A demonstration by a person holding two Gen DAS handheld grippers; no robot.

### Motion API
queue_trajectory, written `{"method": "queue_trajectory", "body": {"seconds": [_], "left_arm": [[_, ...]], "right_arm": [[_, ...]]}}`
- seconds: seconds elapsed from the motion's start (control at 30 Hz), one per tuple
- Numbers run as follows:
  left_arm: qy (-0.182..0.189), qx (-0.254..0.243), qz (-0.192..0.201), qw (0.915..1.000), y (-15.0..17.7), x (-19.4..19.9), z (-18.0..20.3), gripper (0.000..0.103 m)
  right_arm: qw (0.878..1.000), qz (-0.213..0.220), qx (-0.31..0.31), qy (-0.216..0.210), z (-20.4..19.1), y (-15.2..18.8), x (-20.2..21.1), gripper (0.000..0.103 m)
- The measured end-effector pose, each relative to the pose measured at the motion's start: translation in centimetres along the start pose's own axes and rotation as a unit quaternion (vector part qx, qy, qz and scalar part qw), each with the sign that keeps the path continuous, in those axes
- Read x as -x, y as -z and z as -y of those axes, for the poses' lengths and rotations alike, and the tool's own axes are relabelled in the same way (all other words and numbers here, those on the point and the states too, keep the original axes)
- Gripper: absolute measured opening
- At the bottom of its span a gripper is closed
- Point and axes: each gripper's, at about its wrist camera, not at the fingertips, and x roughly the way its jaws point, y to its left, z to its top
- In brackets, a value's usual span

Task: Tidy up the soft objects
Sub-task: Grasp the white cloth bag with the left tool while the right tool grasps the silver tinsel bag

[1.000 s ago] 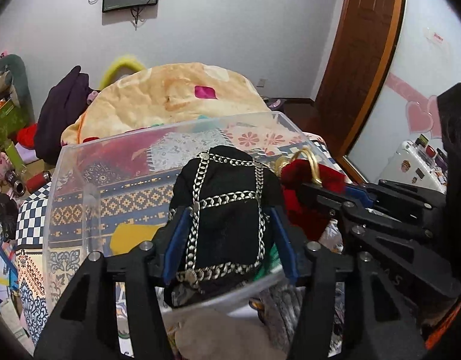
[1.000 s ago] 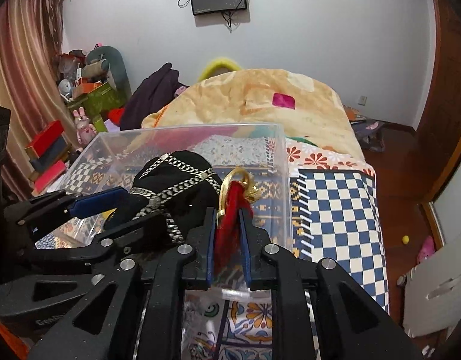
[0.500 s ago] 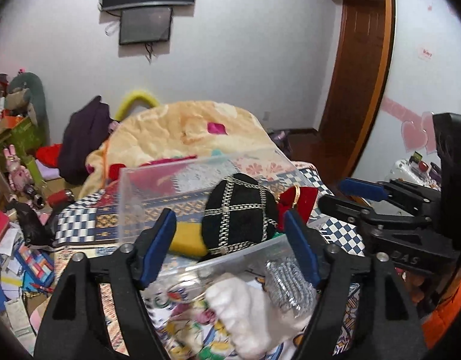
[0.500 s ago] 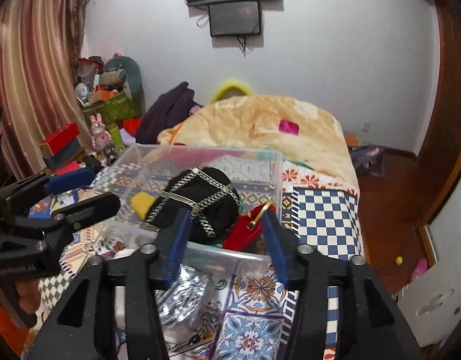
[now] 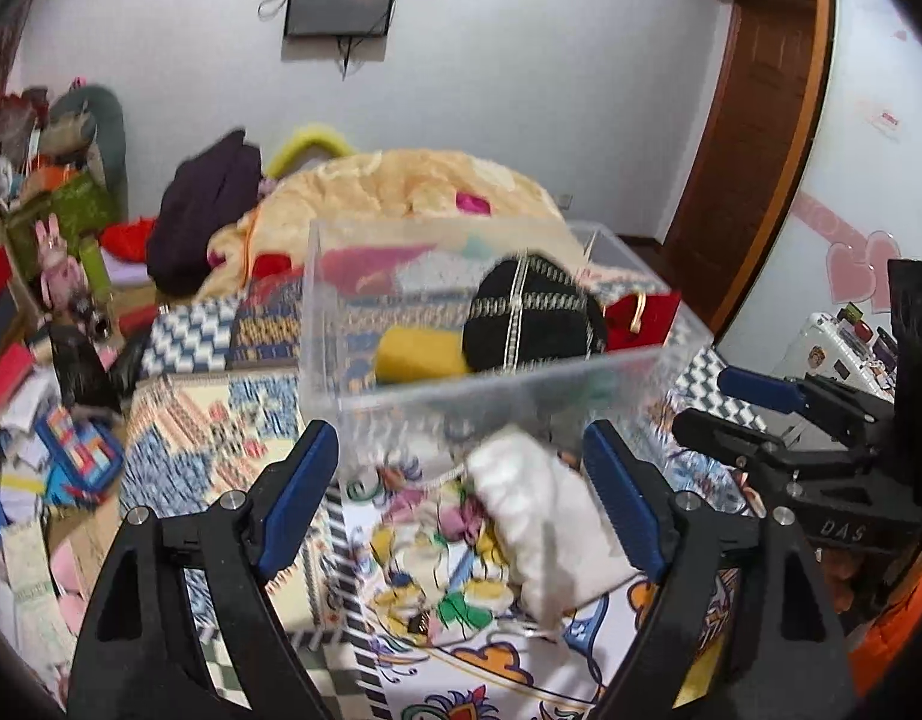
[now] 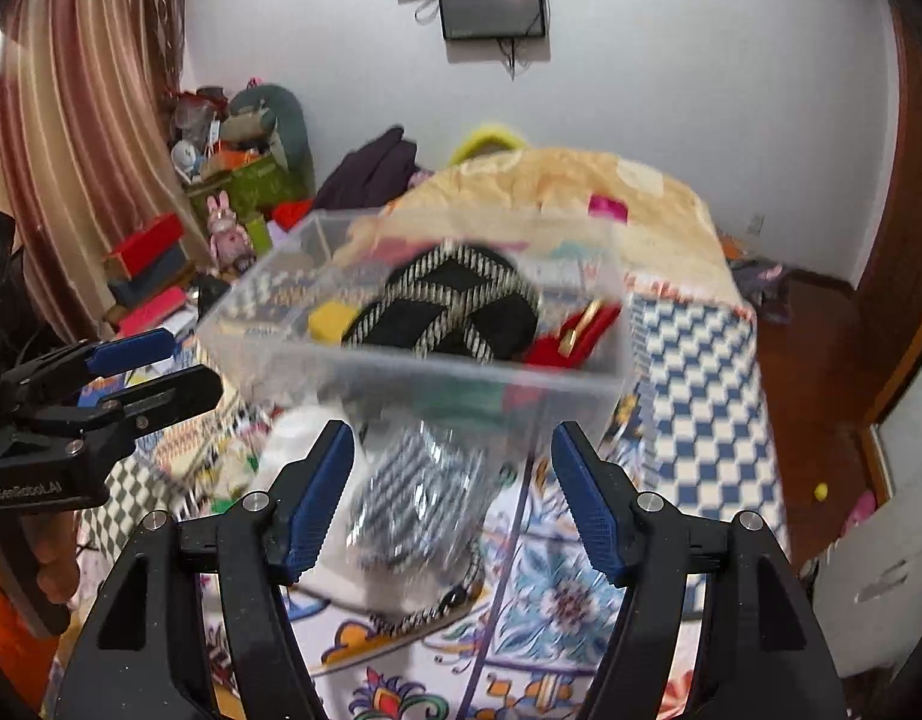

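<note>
A clear plastic bin (image 5: 353, 372) stands on the patterned bedspread; it also shows in the right wrist view (image 6: 616, 372). In it lie a black bag with chain straps (image 5: 532, 318), a red pouch (image 5: 640, 312) and a yellow soft item (image 5: 416, 354). In front of the bin lie a white soft item (image 5: 538, 510) and a silver quilted bag (image 6: 419, 492). My left gripper (image 5: 466, 492) is open and empty, short of the white item. My right gripper (image 6: 452, 492) is open and empty, short of the silver bag.
A beige quilt (image 5: 413, 192) and a dark garment (image 5: 203, 210) are heaped behind the bin. Cluttered boxes and toys (image 6: 161, 264) fill the floor at the left. A wooden door (image 5: 754, 138) stands at the right. The bed's edge drops off at the right (image 6: 754, 420).
Both grippers have opened, let the black bag and the red pouch go into the bin, and pulled back and up. The white item and silver bag now show in front.
</note>
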Motion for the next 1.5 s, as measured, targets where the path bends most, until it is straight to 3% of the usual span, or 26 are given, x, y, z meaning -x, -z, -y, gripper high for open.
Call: {"method": "queue_trajectory", "body": {"seconds": [0.3,0.53,0.83,0.93,1.2,1.5], "left_arm": [[0.016,-0.008,-0.027,0.9995,2.8,-1.9,1.4,0.071],[0.034,-0.003,-0.056,0.9978,3.9,-3.3,1.7,0.048],[0.058,0.003,-0.064,0.9962,4.2,-4.0,2.1,0.021],[0.071,0.002,-0.061,0.9956,4.0,-3.8,2.4,0.011],[0.081,0.004,-0.032,0.9962,2.9,-1.3,2.4,0.009],[0.089,-0.005,0.027,0.9957,0.7,3.1,2.7,0.008]], "right_arm": [[0.999,-0.042,-0.017,-0.026,-0.1,2.1,-2.2,0.065],[0.998,-0.051,-0.013,-0.046,-0.2,2.5,-2.5,0.040],[0.998,-0.041,-0.013,-0.042,-0.6,2.5,-2.2,0.020],[0.999,-0.035,-0.011,-0.040,-0.5,2.4,-1.6,0.018],[0.999,-0.004,-0.011,-0.033,0.2,2.0,0.9,0.017],[0.999,0.044,-0.008,-0.026,0.2,0.5,4.1,0.017]]}}
